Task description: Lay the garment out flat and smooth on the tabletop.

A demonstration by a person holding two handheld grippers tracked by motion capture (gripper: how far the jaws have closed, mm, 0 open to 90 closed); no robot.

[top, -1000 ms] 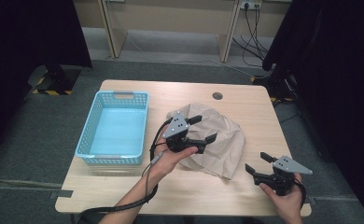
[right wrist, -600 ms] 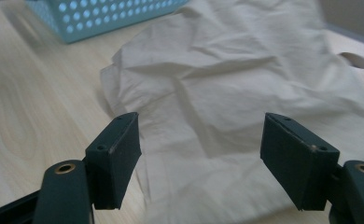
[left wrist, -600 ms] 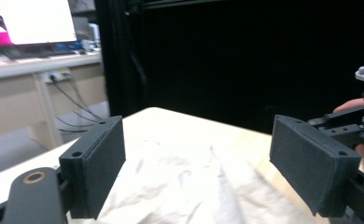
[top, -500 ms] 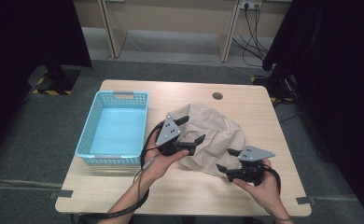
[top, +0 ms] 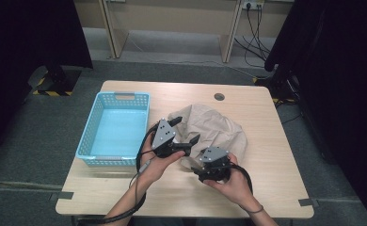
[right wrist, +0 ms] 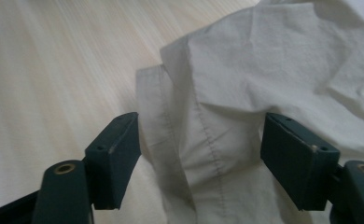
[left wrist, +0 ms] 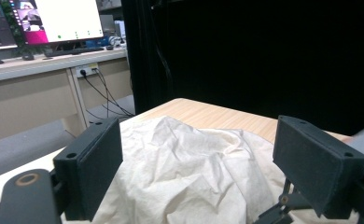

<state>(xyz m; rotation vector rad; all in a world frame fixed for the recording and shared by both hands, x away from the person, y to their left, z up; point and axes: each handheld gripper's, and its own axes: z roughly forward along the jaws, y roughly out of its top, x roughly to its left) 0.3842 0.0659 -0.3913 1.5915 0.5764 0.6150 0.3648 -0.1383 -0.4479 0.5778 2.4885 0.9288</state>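
Cloth (top: 214, 129), beige and crumpled, lies heaped mid-table, at three o'clock from the blue basket (top: 113, 129). Left gripper (top: 187, 136) hovers over the heap's nine-o'clock edge with jaws apart, nothing between them. Right gripper (top: 198, 170) sits at the heap's six-o'clock edge; its jaws have just been closing a little yet stand apart, straddling a stitched hem (right wrist: 203, 135) without pressing it. The fabric looks light, soft and limp, likely to sag and slide on the smooth table (top: 275, 183), so a pinch on the doubled, seamed hem should hold better than one on a loose fold. The basket stands empty at nine o'clock
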